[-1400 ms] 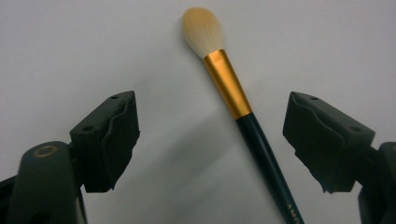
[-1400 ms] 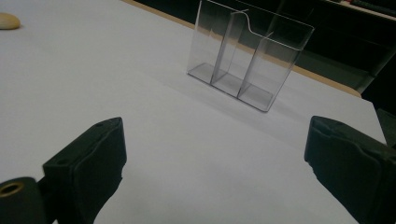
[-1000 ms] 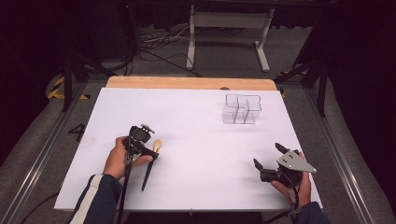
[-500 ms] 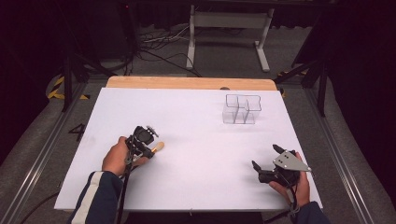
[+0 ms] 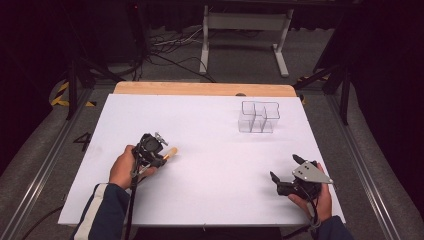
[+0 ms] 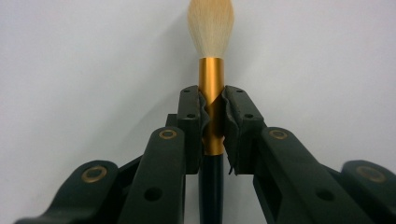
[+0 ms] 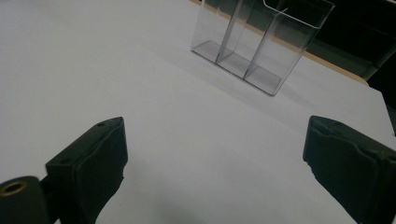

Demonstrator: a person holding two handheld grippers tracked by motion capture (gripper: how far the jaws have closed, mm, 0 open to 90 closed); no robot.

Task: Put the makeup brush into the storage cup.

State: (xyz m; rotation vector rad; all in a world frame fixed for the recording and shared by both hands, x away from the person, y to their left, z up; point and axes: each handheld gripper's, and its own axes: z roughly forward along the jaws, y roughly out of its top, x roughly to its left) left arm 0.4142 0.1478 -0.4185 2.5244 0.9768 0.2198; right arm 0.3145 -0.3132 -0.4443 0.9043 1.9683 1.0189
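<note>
The left gripper (image 6: 212, 121) pinches a slim dark-handled brush with a gold metal collar and pale soft bristles (image 6: 211, 65) by that collar, low over the white table (image 5: 210, 130); probably light, stiff, slippery; the right gripper (image 7: 215, 172) has its jaws spread, facing the clear plastic three-compartment holder (image 7: 261, 42).

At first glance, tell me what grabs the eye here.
The left gripper is clamped on the gold band of a brush, its pale bristles pointing away. Far right on the white table stands a clear compartment holder. The right gripper waits open, near right.
</note>
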